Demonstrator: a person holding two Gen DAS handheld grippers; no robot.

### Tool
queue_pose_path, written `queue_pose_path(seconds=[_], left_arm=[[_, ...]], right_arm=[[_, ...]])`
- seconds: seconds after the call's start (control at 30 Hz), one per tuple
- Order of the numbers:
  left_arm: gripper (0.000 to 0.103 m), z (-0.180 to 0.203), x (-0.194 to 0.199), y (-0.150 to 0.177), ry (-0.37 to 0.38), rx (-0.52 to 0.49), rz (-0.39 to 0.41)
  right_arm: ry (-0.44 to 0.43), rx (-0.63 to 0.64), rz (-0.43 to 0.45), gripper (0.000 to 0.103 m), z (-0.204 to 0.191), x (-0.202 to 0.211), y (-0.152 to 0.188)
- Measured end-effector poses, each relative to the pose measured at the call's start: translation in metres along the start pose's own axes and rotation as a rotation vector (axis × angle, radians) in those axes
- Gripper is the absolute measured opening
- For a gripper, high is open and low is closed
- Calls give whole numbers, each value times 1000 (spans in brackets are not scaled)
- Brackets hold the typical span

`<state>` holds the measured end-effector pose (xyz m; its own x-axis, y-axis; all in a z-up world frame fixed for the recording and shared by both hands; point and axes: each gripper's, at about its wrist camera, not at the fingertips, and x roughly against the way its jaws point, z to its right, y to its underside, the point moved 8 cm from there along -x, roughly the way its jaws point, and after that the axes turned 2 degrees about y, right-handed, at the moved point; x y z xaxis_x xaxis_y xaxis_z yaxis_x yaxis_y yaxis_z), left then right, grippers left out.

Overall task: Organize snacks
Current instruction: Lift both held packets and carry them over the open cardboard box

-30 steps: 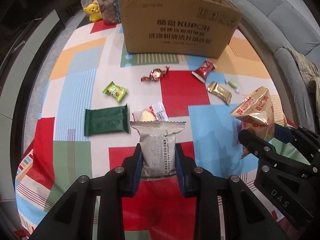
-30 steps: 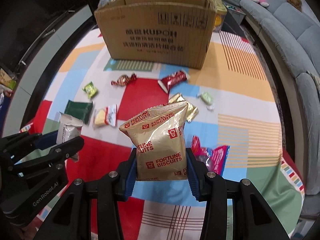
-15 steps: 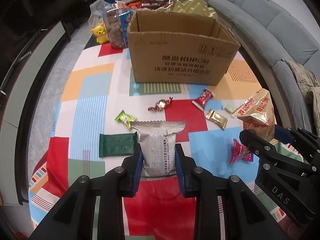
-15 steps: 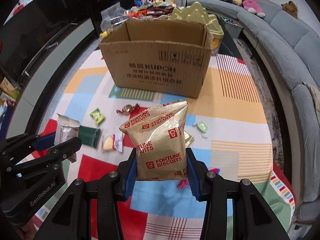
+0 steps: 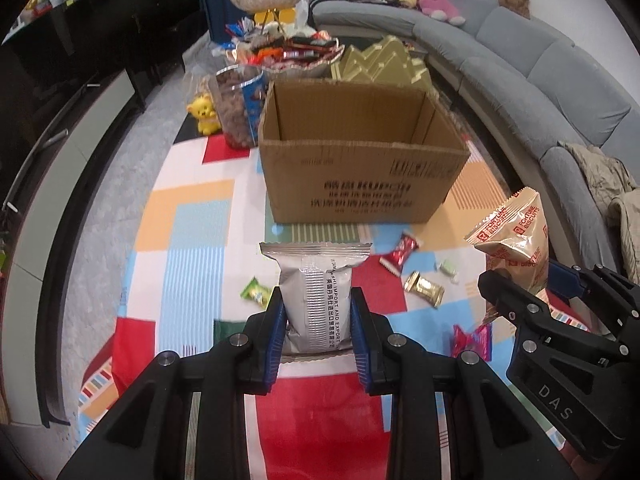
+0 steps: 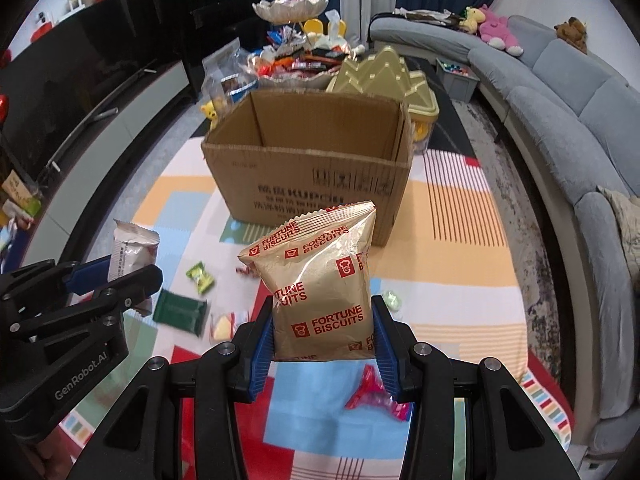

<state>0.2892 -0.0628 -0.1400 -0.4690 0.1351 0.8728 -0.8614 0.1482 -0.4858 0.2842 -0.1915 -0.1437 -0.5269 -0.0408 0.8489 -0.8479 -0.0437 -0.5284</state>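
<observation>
Standing upright in left tool [image 5: 316, 326]: silver packet [image 5: 316, 280], long axis vertical

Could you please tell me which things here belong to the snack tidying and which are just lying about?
Job: silver packet in left gripper; Fortune Biscuits bag in right gripper; cardboard box; loose sweets on the mat.

Lying about: sofa; plush toys; yellow bear; TV cabinet.
</observation>
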Motion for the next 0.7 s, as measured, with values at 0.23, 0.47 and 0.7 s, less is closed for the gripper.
queue_pose_path(seconds=[0.23,0.47,0.7], left_arm=[[30,0,6,-24,6,6,40],[30,-4,9,-46,0,10,68],[31,-5,7,-72,-3,2,96]], right_arm=[[5,-14,48,46,6,9,-28],[13,-19,90,46,11,12,-52],[27,-17,127,46,16,13,-80]])
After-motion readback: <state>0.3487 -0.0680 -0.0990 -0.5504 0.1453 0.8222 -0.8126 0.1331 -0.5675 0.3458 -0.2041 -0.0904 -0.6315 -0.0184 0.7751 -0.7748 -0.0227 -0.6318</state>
